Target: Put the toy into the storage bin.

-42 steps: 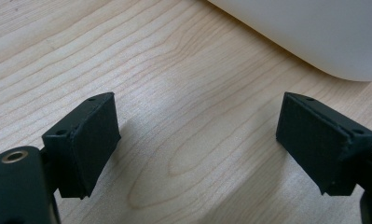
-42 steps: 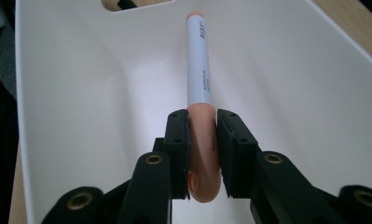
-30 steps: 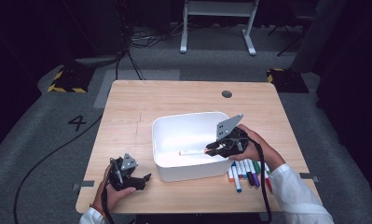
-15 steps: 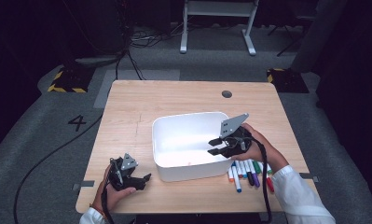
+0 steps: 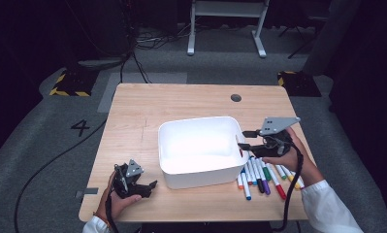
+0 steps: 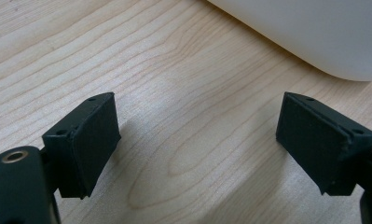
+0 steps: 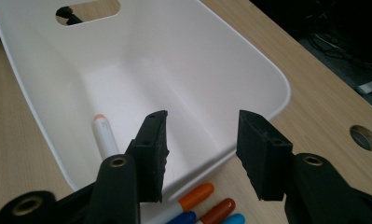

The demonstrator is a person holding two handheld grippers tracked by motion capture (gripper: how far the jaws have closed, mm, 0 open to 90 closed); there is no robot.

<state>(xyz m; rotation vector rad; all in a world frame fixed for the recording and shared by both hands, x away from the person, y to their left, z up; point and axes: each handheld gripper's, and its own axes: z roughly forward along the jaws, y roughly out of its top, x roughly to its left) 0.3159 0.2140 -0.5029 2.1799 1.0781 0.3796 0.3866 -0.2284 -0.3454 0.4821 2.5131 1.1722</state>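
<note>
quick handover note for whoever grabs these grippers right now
Left gripper: open, empty, resting low on the table left of the white bin.
Right gripper: open, empty, over the bin's right rim.
Done: one orange-capped marker lies inside the bin.
Left: a row of markers lies on the table beside the bin's right side, likely to go in too.

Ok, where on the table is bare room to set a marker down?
Bare wood runs along the far edge behind the white bin up to the grommet hole, and down the strip left of the bin above the left gripper. Crowded: the row of markers beside the right gripper.
</note>
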